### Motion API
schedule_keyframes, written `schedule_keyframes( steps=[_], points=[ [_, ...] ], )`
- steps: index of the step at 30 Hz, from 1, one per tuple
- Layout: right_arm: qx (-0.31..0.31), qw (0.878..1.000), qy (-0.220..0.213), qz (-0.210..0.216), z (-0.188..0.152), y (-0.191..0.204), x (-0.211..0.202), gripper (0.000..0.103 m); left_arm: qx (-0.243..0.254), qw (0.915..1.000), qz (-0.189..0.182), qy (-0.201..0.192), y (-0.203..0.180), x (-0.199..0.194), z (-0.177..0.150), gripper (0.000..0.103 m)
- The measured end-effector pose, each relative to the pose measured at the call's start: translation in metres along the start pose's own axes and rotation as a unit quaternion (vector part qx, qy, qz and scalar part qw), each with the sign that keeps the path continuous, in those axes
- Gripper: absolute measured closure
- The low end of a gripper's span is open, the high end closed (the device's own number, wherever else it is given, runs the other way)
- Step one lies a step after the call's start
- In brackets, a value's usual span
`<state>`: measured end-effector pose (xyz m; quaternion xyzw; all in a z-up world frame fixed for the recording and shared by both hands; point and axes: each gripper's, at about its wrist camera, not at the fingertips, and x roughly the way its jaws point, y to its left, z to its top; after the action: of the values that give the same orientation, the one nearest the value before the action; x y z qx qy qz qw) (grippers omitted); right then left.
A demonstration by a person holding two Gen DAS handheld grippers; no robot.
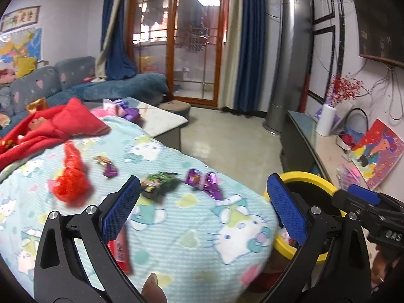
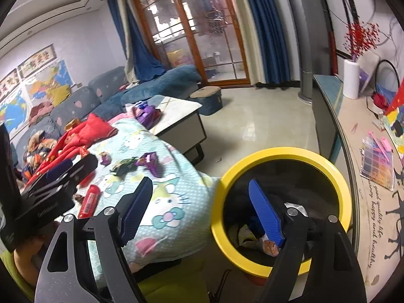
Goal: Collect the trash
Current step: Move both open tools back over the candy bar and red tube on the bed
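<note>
Trash lies on a Hello Kitty blanket point(image 1: 176, 227): a crumpled red wrapper point(image 1: 70, 179), a green-black packet point(image 1: 159, 184), purple wrappers point(image 1: 204, 181), a small purple wrapper point(image 1: 108, 168) and a red flat packet point(image 1: 121, 247) by my left finger. My left gripper point(image 1: 204, 202) is open and empty above the blanket. My right gripper point(image 2: 202, 209) is open and empty over the edge of a yellow-rimmed bin point(image 2: 282, 151), which holds some trash. The bin also shows in the left wrist view point(image 1: 303, 176), with the right gripper point(image 1: 366, 202) beside it.
A red garment point(image 1: 50, 126) lies at the blanket's far end. A coffee table point(image 2: 176, 116) with purple wrappers stands behind, a sofa point(image 1: 50, 83) to the left. A low cabinet point(image 2: 353, 136) with papers runs along the right wall.
</note>
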<state>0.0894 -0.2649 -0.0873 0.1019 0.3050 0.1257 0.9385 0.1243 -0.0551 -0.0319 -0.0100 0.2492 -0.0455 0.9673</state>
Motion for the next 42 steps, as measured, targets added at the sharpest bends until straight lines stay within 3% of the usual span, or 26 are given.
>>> schedule_keyframes(
  steps=[12, 24, 34, 42],
  points=[
    [-0.074, 0.996, 0.016, 0.041, -0.010, 0.062, 0.009, 0.026, -0.039, 0.9969, 0.065, -0.024, 0.055, -0.010, 0.007, 0.011],
    [-0.120, 0.989, 0.027, 0.077, -0.014, 0.114, 0.029, 0.025, -0.098, 0.9872, 0.126, -0.012, 0.120, -0.012, 0.003, 0.011],
    [-0.151, 0.980, 0.062, 0.115, -0.020, 0.154, 0.059, 0.025, -0.149, 0.9722, 0.173, 0.050, 0.177, -0.001, -0.014, 0.011],
    [-0.162, 0.972, 0.103, 0.135, -0.028, 0.183, 0.091, 0.026, -0.232, 0.9524, 0.160, 0.118, 0.220, 0.012, -0.043, 0.012]
  ],
)
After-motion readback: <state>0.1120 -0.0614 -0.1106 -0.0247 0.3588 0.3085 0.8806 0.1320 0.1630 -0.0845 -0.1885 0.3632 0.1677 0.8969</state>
